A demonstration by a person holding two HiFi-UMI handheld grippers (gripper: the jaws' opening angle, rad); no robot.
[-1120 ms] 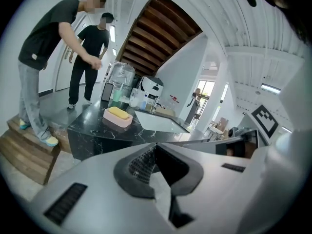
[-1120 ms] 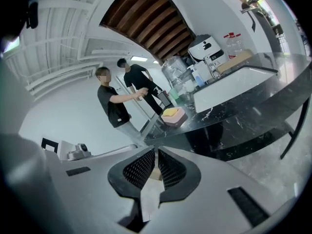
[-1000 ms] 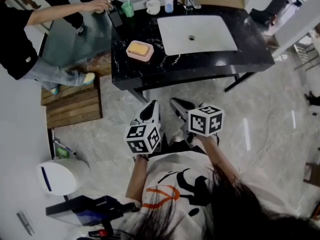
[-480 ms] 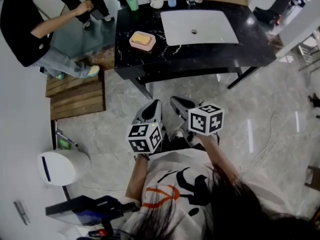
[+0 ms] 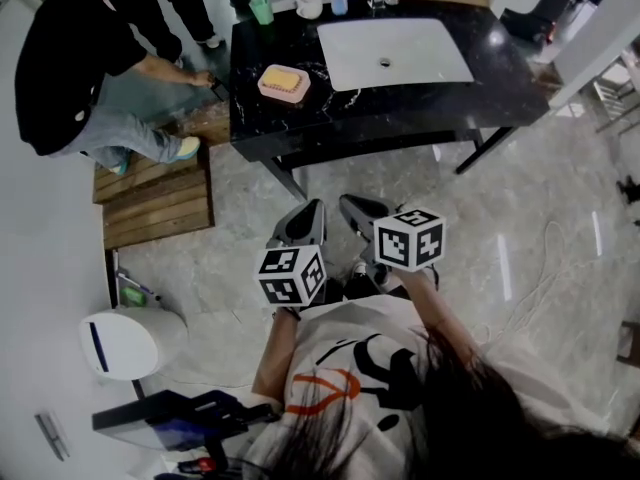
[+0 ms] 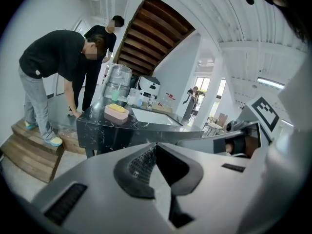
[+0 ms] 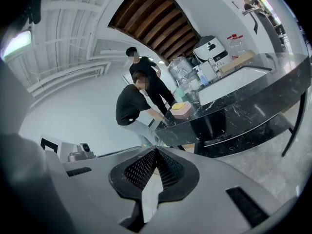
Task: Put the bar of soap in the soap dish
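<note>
Left gripper [image 6: 155,145]: jaws clenched tip to tip, nothing between them. Right gripper [image 7: 156,150]: jaws have just been closing and now meet, also with nothing between them. I hold both side by side in front of my body, over the tiled floor and well apart from the black marble counter [image 5: 400,108]. On that counter, left of the white sink [image 5: 395,53], stands the pink soap dish [image 5: 300,92], and the yellow bar of soap [image 5: 281,77] lies flat inside it, so I judge the placement complete as things stand. A bystander in a black shirt [image 5: 70,58] bends at the counter's left end, one hand near its edge and close to the dish. My assessment of the bar: light, rigid enough to take a firm pinch, but with a waxy skin that would dent under hard pressure and slide if wet; I cannot tell from here whether it is wet. The dish rim hides the bar's lower sides, leaving only the top part exposed. If I had to handle it again, I would pinch across the narrow width, on the two long sides near the middle, above the rim and with moderate force.
</note>
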